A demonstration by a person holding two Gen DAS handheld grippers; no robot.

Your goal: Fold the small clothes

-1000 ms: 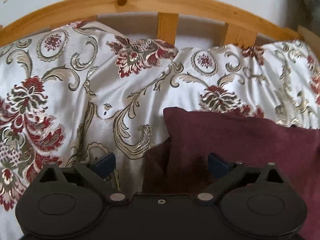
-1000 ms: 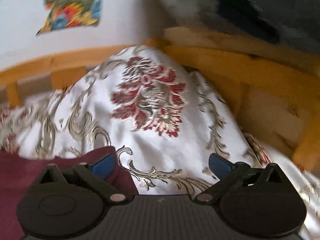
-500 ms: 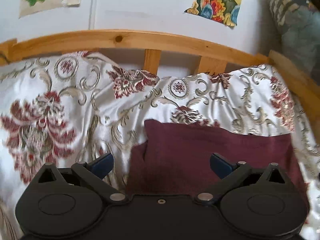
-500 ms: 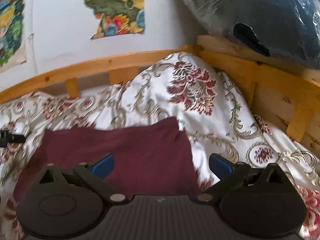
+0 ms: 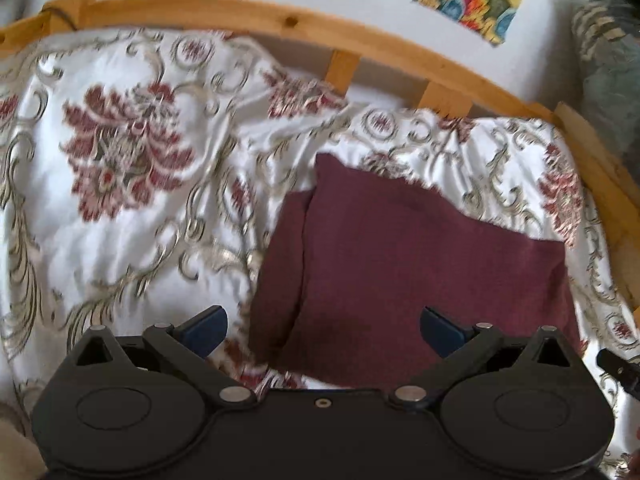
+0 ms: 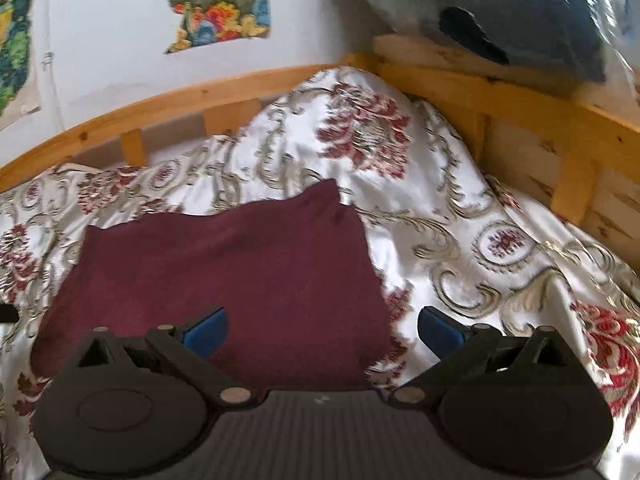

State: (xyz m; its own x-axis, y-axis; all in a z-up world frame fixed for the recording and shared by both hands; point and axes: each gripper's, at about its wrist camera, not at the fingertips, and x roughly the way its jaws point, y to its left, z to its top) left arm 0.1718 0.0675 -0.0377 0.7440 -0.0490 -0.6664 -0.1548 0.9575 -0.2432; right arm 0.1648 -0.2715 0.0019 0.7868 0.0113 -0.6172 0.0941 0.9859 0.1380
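Observation:
A dark maroon garment lies folded flat in a rough rectangle on the floral bedspread; a narrower layer sticks out along its left side. It also shows in the right wrist view. My left gripper is open and empty, raised above the garment's near left edge. My right gripper is open and empty, raised above the garment's near right edge. Neither touches the cloth.
The white, red and gold bedspread covers the bed. A wooden bed rail runs along the back and a wooden side rail on the right. A plastic-wrapped dark bundle sits on the right rail. Colourful pictures hang on the wall.
Both grippers have pulled back and up from the garment, so more of it and the bed shows. Both stay open and empty. The garment lies still.

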